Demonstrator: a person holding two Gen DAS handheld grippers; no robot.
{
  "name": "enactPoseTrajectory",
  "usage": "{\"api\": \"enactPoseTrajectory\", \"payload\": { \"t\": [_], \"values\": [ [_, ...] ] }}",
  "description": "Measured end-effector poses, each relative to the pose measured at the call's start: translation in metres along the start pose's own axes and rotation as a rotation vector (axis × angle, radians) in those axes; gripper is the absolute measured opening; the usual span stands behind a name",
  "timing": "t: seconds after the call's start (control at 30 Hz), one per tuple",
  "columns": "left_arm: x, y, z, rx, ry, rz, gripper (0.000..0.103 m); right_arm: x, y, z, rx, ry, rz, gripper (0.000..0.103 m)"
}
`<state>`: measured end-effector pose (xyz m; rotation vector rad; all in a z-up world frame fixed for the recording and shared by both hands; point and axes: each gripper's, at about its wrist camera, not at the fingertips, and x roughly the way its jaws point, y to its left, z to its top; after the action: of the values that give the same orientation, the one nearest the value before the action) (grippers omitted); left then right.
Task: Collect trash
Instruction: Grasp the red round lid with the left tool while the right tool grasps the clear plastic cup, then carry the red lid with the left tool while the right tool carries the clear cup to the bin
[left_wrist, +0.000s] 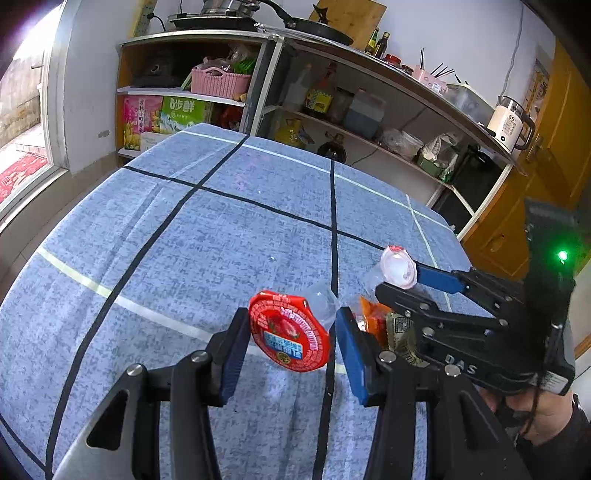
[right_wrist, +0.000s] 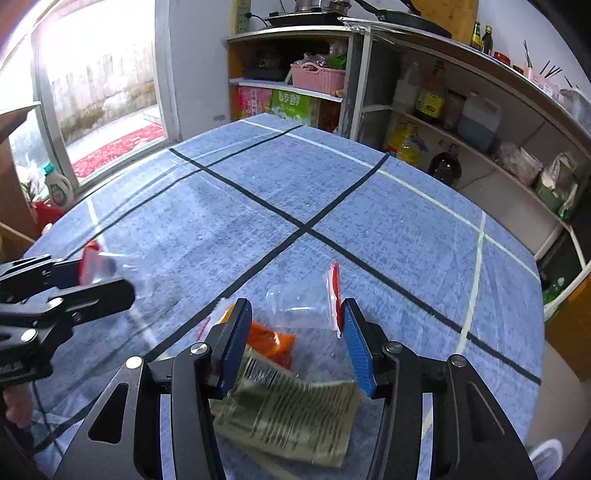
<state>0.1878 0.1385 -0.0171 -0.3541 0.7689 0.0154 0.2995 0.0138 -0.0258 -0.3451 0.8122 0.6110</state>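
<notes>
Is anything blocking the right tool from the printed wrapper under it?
Nothing visible does. The right tool hangs open directly over the olive printed wrapper, with the orange packet beside it on the blue tablecloth.

Black left gripper (left_wrist: 291, 350), blue-padded jaws, silver screws.

Bench (left_wrist: 184, 229) carries all the trash near its front edge. Lidded cup (left_wrist: 290, 332) sits between the fingers of the left hand-held gripper (left_wrist: 291, 350). Just to its right lie the snack packets (right_wrist: 288, 410), between the fingers of the right hand-held gripper (right_wrist: 291, 347). Shelving (left_wrist: 192, 92) stands behind the bench.
</notes>
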Motion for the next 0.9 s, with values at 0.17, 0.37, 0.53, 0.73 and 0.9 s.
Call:
{"api": "enactPoseTrajectory", "payload": {
  "t": [0.17, 0.37, 0.53, 0.73, 0.9],
  "values": [
    [-0.001, 0.0, 0.0, -0.005, -0.001, -0.005, 0.049, 0.013, -0.003, 0.003, 0.008, 0.038, -0.007, 0.051],
    [0.0, 0.0, 0.0, -0.007, 0.004, -0.008, 0.049, 0.009, -0.012, 0.001, 0.057, 0.025, 0.013, 0.045],
    [-0.004, -0.008, -0.001, 0.006, -0.009, -0.03, 0.049, -0.014, -0.015, -0.006, 0.082, -0.01, 0.024, 0.045],
    [-0.007, -0.028, -0.002, 0.04, -0.027, -0.065, 0.049, -0.055, -0.027, -0.025, 0.135, -0.056, 0.008, 0.045],
    [-0.007, -0.051, -0.005, 0.083, -0.029, -0.099, 0.049, -0.093, -0.047, -0.051, 0.205, -0.103, -0.029, 0.045]
  ]
}}
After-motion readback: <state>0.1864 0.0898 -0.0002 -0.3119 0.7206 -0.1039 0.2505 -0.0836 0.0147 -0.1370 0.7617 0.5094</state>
